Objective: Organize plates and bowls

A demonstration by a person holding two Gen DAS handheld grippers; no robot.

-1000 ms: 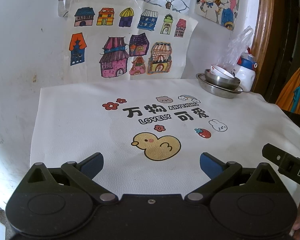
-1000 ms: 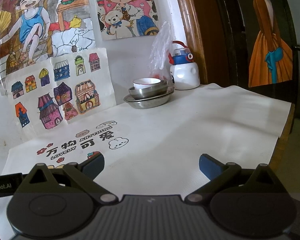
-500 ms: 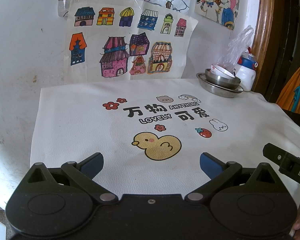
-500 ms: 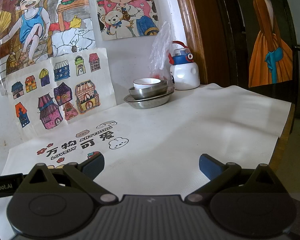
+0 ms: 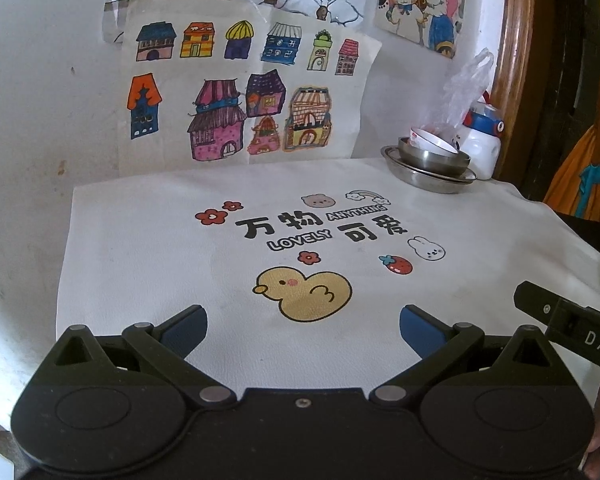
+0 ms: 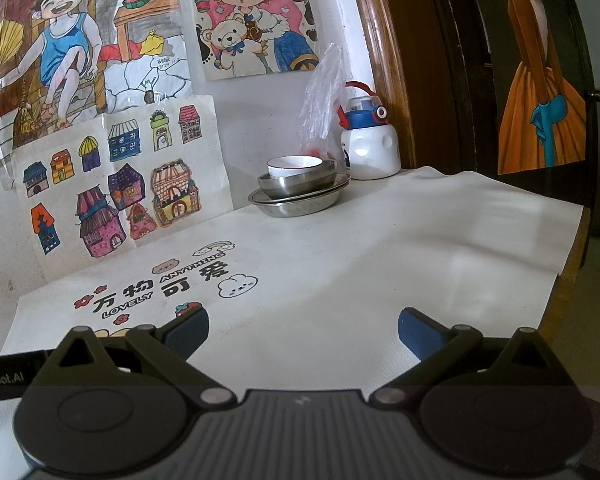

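Dishes stacked at the far corner, both tongs spread and empty

The left gripper point(image 5: 303, 322) hangs low over the near edge of the mat point(image 5: 140, 264), its blue pads point(image 5: 186, 326) wide apart with nothing between them. A printed duck point(image 5: 304, 292) lies on the mat just ahead of the gap. The right gripper point(image 6: 303, 326) sits beside it, also low over the mat, fingers spread and holding nothing; part of its black body shows at the right edge of the left view.

The dishes are piled at the far right corner of the mat, well apart from both grippers. A steel plate point(image 6: 296, 206) is at the bottom, a steel bowl point(image 6: 300, 185) rests in it, and a white bowl point(image 6: 294, 165) sits inside the steel bowl, tilted slightly. In the left view the same stack appears at the upper right: plate point(image 5: 428, 178), steel bowl point(image 5: 432, 157), white bowl point(image 5: 430, 143).

Just behind the stack a clear plastic bag point(image 6: 322, 112) stands up, and beside it a white bottle point(image 6: 370, 148) with a blue and red cap. Children's drawings of houses point(image 5: 240, 92) hang on the wall behind the mat. A wooden door frame point(image 6: 384, 60) rises to the right of the bottle
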